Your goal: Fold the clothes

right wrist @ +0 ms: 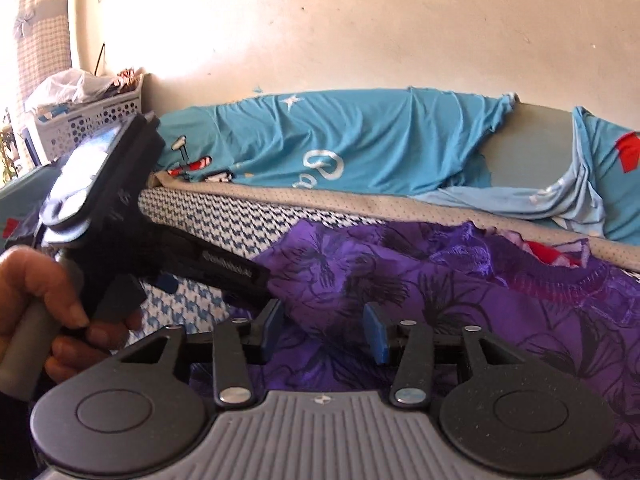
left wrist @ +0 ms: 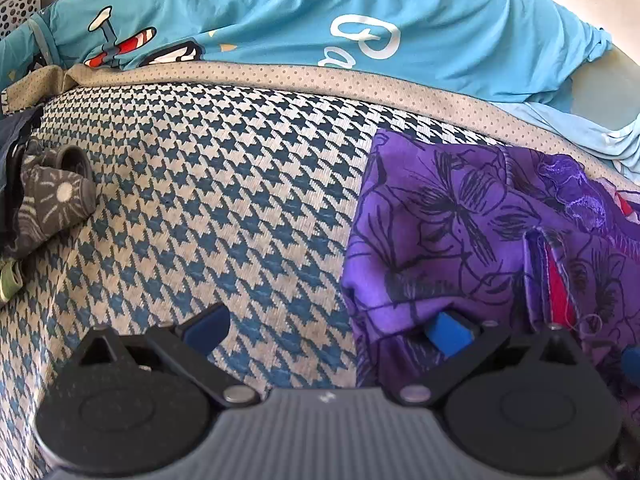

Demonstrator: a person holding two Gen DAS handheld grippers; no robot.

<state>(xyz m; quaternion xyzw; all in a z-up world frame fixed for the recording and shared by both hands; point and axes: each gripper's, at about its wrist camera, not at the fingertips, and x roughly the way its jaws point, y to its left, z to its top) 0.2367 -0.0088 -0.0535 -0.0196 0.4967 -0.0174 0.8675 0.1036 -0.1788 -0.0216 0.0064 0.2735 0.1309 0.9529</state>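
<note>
A purple garment with a dark flower print lies crumpled on the houndstooth cover, at the right of the left wrist view. My left gripper is open wide over the cover. Its right pad is at the garment's left edge, with a fold of cloth lying over it; its left pad is over bare cover. In the right wrist view the purple garment fills the lower right. My right gripper hovers just over it, open, with purple cloth showing in the gap and neither pad pressing on it.
A turquoise printed cloth is draped along the back behind a dotted beige border. A grey patterned cloth lies at the left edge. A white laundry basket stands far left by the wall. A hand holds the left gripper's handle.
</note>
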